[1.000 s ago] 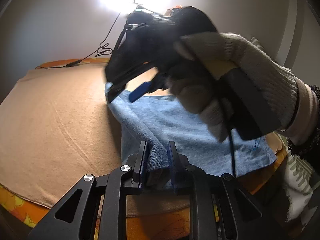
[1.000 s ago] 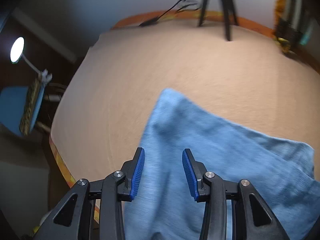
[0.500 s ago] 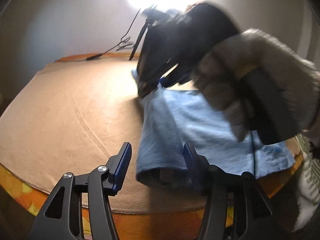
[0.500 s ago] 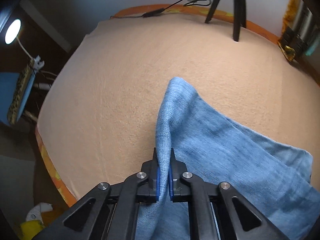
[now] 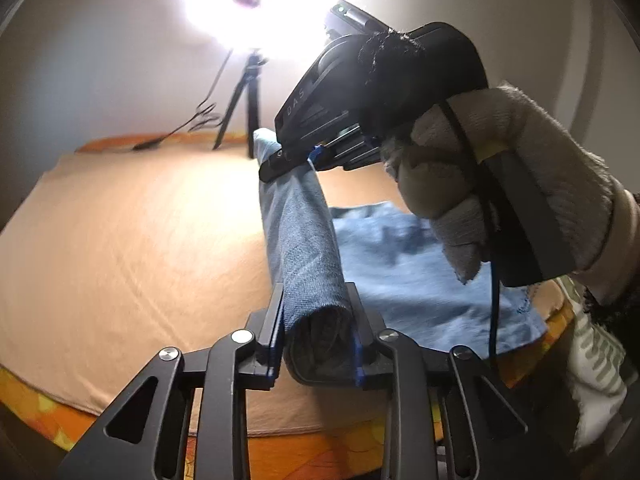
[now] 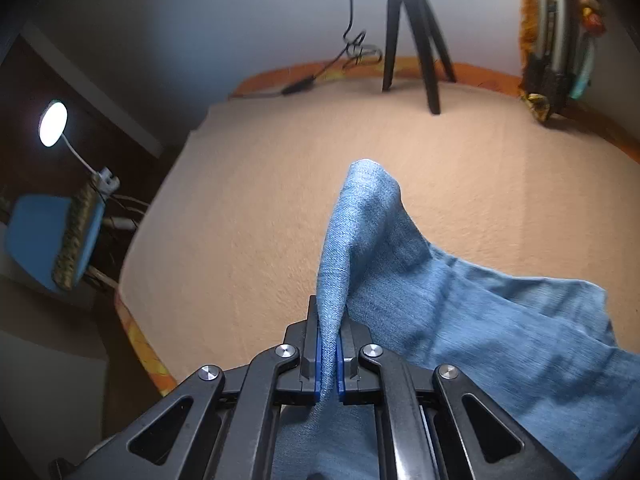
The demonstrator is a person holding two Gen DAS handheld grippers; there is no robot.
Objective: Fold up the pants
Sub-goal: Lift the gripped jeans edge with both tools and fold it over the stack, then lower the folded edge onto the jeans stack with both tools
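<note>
Blue denim fills the near view of both cameras: the pants (image 5: 316, 264) now hang lifted between the two grippers, where a second ago the fabric lay flat on the peach-coloured cover (image 6: 280, 208). The left gripper (image 5: 316, 344) had spread its jaws around the thick rolled end half a second back and is closing on it now, the pads pressing the bundle from either side. The right gripper (image 6: 328, 364), whose jaws stood apart over the cloth a second ago, has them together on a thin pinch of the folded edge, which rises in a peak ahead of it. Seen from the left wrist, that same gripper (image 5: 310, 158), held in a gloved hand (image 5: 496, 184), carries the far end of a taut ridge of denim raised clear of the surface. With both ends caught, the edge looks ready to be carried over the flat remainder (image 5: 420, 276) for the next fold.

Open cover lies wide to the left and ahead. The near orange border (image 5: 280, 452) sits just below the left gripper, so little room remains toward the person. Farther back stands a tripod (image 6: 416, 36) with a trailing cable (image 6: 320, 76), well apart from the cloth; the far right edge holds some clutter (image 6: 556, 60), too blurred to name.
</note>
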